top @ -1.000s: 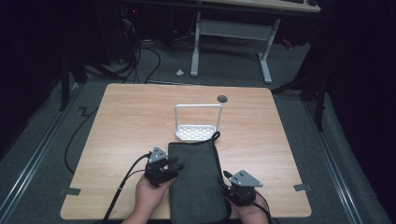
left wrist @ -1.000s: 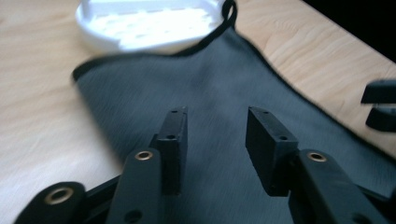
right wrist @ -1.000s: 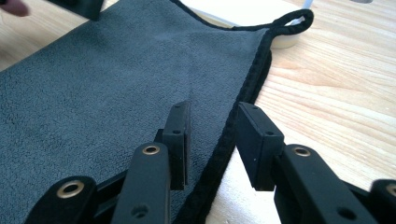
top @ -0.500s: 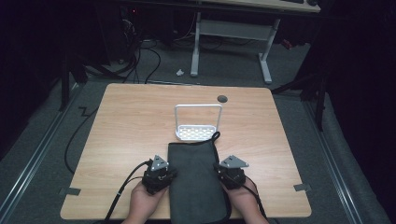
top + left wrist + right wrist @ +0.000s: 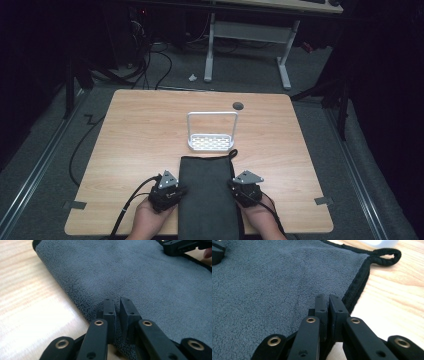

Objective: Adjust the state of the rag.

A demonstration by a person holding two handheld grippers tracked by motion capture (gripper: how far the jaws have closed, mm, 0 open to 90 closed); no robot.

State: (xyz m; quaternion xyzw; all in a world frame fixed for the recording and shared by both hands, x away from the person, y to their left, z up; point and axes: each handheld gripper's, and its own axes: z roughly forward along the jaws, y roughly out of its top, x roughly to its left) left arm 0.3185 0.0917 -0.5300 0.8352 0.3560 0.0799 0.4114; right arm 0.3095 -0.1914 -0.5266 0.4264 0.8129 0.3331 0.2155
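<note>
A dark grey towel (image 5: 207,195) lies folded in a long strip at the table's near edge. My left gripper (image 5: 179,190) is at its left folded edge, and in the left gripper view my left gripper (image 5: 117,300) is shut on a pinch of the towel (image 5: 140,272). My right gripper (image 5: 234,186) is at the towel's right hemmed edge. In the right gripper view my right gripper (image 5: 324,296) has the hem of the towel (image 5: 274,277) between its jaws; they have just been opening slightly but still pinch it. A hanging loop (image 5: 387,256) sticks out of the far right corner.
A white wire-handled rack (image 5: 212,142) stands just beyond the towel at mid-table. The wooden table (image 5: 135,135) has a dark grommet hole (image 5: 238,105) near its far edge. Cables trail off the near left corner. A desk frame stands on the floor behind.
Both grippers came inward to the towel's side edges and their jaws closed on it. The right one moved up and left from the near right; the towel still lies flat.
</note>
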